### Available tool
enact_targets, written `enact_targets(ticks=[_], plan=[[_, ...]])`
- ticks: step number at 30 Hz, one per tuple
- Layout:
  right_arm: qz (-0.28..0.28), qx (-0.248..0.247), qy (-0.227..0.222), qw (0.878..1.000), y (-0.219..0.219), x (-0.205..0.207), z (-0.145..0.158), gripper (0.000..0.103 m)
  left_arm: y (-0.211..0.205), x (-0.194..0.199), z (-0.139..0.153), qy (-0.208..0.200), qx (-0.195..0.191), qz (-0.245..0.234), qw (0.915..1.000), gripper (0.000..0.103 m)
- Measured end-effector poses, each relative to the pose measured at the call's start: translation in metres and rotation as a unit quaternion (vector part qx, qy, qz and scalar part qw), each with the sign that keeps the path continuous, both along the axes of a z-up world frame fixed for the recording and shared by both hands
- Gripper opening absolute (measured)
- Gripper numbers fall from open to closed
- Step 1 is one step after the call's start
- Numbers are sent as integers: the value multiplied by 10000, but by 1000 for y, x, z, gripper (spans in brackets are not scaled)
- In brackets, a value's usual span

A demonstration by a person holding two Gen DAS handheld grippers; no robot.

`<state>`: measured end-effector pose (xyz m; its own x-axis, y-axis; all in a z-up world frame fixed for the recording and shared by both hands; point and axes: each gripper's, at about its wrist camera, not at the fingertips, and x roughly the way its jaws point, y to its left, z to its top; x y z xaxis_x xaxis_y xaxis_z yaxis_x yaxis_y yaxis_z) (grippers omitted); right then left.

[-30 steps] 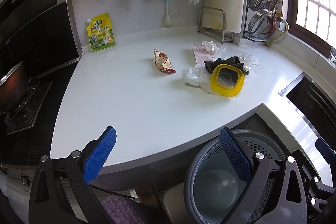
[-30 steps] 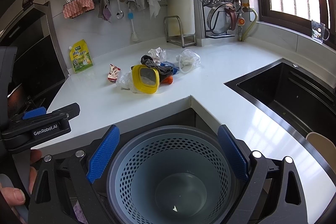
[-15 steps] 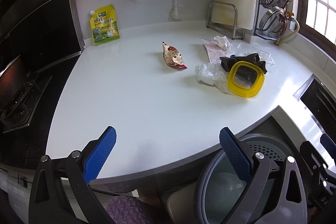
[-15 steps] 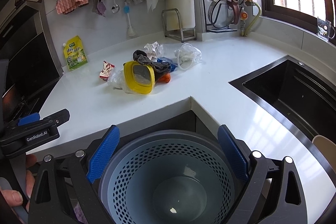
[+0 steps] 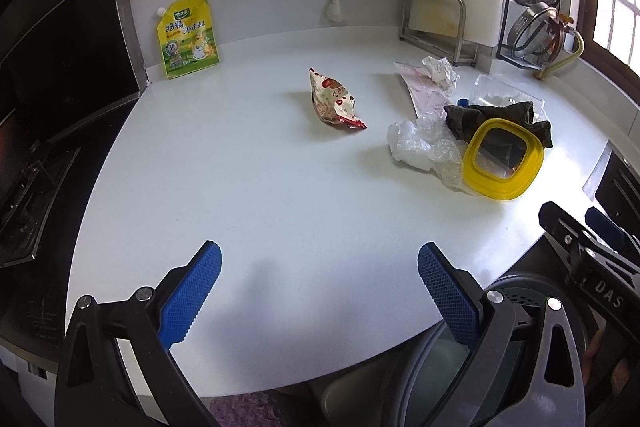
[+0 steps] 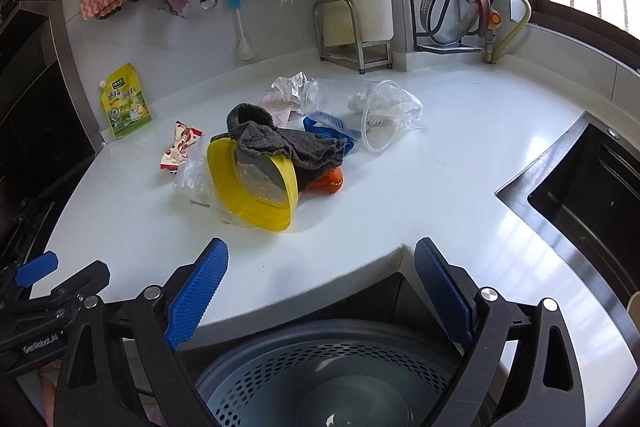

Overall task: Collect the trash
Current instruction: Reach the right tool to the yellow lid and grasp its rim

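Observation:
A pile of trash lies on the white counter [image 5: 256, 187]: a yellow lid [image 5: 502, 165] [image 6: 252, 187], a grey rag [image 6: 288, 143], crumpled clear plastic [image 5: 420, 147], a clear cup [image 6: 360, 107], crumpled paper [image 5: 440, 71] and a red snack wrapper [image 5: 334, 99] [image 6: 180, 147]. A grey perforated bin [image 6: 332, 375] stands below the counter edge. My left gripper [image 5: 318, 291] is open and empty over the counter's front. My right gripper [image 6: 320, 291] is open and empty above the bin.
A yellow seasoning pouch [image 5: 186, 37] leans on the back wall. A black sink [image 6: 592, 187] is at the right, a stove [image 5: 24, 187] at the left. A cutting board rack [image 6: 352, 39] and hanging utensils line the back.
Both grippers have moved forward and up towards the counter. The trash pile looks closer and the bin has dropped lower in both views.

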<state>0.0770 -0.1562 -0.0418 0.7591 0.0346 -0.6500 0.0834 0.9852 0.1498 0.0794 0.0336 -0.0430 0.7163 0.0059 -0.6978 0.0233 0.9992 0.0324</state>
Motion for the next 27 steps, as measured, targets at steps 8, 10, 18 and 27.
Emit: enact_targets(ticks=[8, 10, 18, 27], plan=[[46, 35, 15, 10000, 6, 35, -9, 90, 6, 8, -7, 98, -134, -9, 9999, 97], [50, -29, -1, 10000, 8, 40, -11, 90, 7, 9, -8, 121, -157, -13, 9998, 97], [11, 1, -59, 10000, 9, 48, -14, 89, 7, 10, -10, 149, -161, -20, 9998, 97], [163, -38, 54, 9998, 15, 53, -16, 55, 5, 8, -11, 180, -161, -56, 9997, 97]])
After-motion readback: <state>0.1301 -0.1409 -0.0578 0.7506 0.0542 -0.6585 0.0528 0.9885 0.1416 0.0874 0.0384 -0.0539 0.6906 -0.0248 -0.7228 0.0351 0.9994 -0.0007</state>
